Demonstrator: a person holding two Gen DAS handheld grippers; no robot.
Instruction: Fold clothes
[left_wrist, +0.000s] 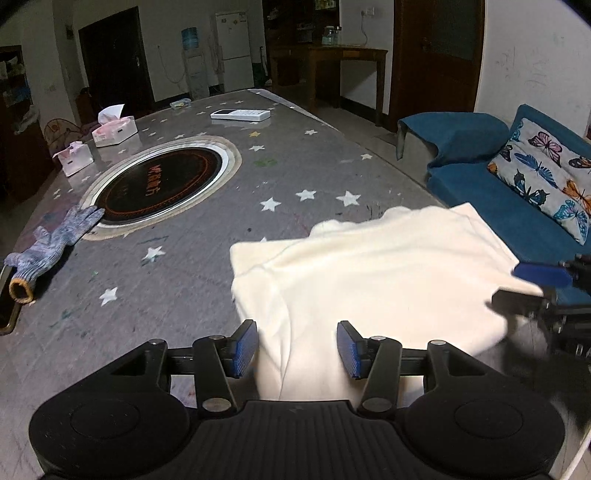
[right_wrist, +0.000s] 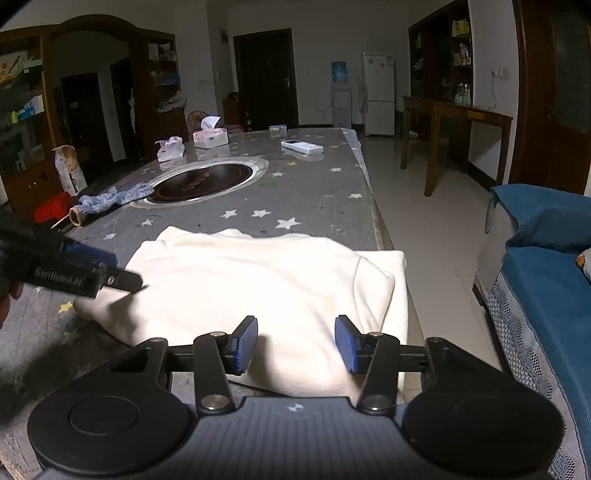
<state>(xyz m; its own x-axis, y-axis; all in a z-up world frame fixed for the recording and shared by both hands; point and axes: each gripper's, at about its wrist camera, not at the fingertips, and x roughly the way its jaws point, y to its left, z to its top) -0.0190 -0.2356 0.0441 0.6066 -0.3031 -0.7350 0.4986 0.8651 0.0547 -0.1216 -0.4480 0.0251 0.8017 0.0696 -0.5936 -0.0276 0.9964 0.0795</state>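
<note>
Ribbed blue fingers, soft cream folded garment, star-printed table

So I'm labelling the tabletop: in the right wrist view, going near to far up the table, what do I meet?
Cream garment → knitted glove → round cooktop inset → small tissue pack → white remote → tissue box.

A folded garment lies on the near end of the table, by its right edge. Behind it an induction cooktop is set into the tabletop, with a knitted glove touching its left rim. Two tissue boxes and a remote control sit farther back. A sofa stands right of the table.
</note>
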